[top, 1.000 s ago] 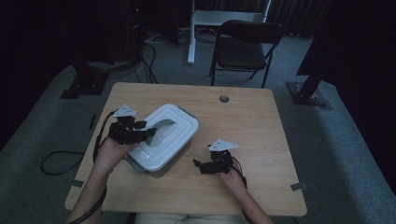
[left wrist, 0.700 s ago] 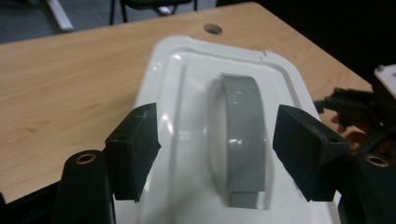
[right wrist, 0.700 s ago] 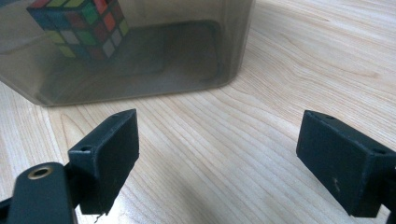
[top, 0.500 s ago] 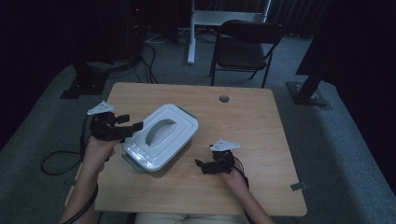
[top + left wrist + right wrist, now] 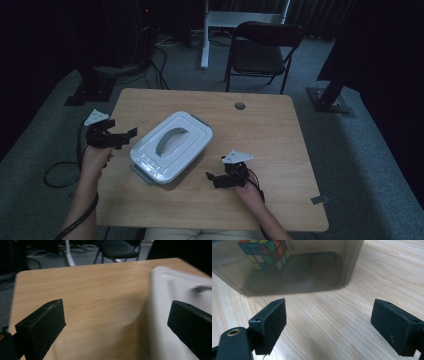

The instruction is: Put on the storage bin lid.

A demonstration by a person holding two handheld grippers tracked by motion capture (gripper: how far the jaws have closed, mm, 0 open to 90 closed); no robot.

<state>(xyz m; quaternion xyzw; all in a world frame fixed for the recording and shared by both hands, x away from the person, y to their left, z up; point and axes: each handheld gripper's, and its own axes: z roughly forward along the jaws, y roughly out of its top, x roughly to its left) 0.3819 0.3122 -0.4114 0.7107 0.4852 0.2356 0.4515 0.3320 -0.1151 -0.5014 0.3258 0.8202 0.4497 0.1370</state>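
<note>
The box (image 5: 170, 147) lies near the middle of the surface (image 5: 260, 135), a little toward its left half. Its long axis runs on a diagonal, from the near left to the far right, and its white lid with the grey handle faces up. In the right gripper view its wall (image 5: 294, 270) is smoky and see-through, and a colour cube (image 5: 265, 253) sits inside against the near side.

The left hand-held gripper (image 5: 131, 134) hangs at the left edge of the surface, jaws spread wide and holding nothing, pointing at the box's near-left end and just apart from it. In the left gripper view the box's white side (image 5: 162, 315) shows blurred between the jaws, nearer the right one.

The right hand-held gripper (image 5: 212, 179) rests low over the surface just beside the box's near-right long side, jaws spread and empty, pointing at that wall.

Bare wood lies open right of the box out to the right edge, and along the far edge by a small round hole (image 5: 240, 106). A folding chair (image 5: 262, 47) stands on the floor beyond.
</note>
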